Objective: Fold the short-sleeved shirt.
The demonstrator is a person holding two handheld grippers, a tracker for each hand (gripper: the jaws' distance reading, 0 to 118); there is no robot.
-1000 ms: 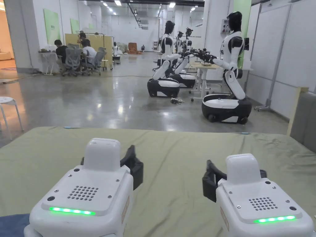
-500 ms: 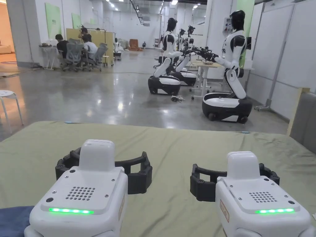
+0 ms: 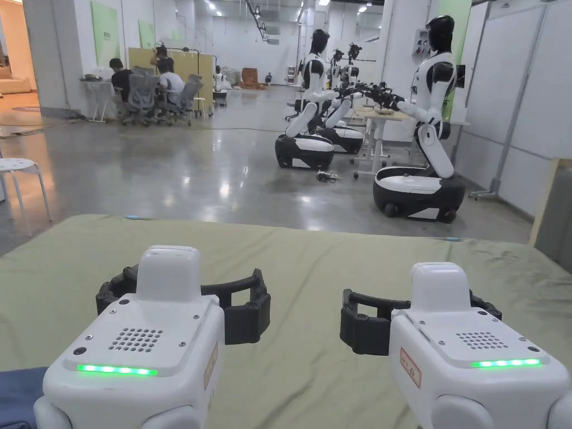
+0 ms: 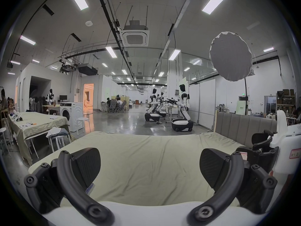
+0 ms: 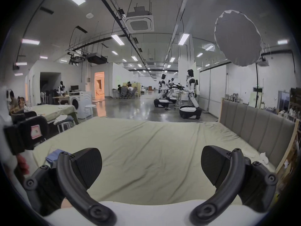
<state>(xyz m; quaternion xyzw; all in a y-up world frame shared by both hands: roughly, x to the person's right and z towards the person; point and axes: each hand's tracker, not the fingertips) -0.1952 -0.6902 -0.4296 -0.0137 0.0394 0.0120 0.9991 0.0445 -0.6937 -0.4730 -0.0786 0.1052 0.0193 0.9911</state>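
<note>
A blue cloth (image 3: 15, 391), which may be the shirt, lies at the near left corner of the green-sheeted bed (image 3: 313, 262); most of it is cut off by the frame. The right gripper view shows the blue cloth (image 5: 54, 155) just left of its left jaw. My left gripper (image 3: 179, 304) hovers over the sheet, open and holding nothing. My right gripper (image 3: 419, 318) is beside it, also open and holding nothing. In each gripper view, the left gripper (image 4: 149, 169) and the right gripper (image 5: 151, 167) have wide-apart jaws with bare sheet between them.
A grey padded headboard (image 5: 260, 128) runs along the bed's right side. Beyond the far edge lies a shiny floor with wheeled humanoid robots (image 3: 419, 190). A white stool (image 3: 22, 167) stands at the left. Another covered table (image 4: 35, 125) and a washing machine (image 4: 71, 117) are farther left.
Both grippers' jaws have spread wide apart; a second ago only the inner jaw of each showed, close to its body. The head camera has shifted a little.
</note>
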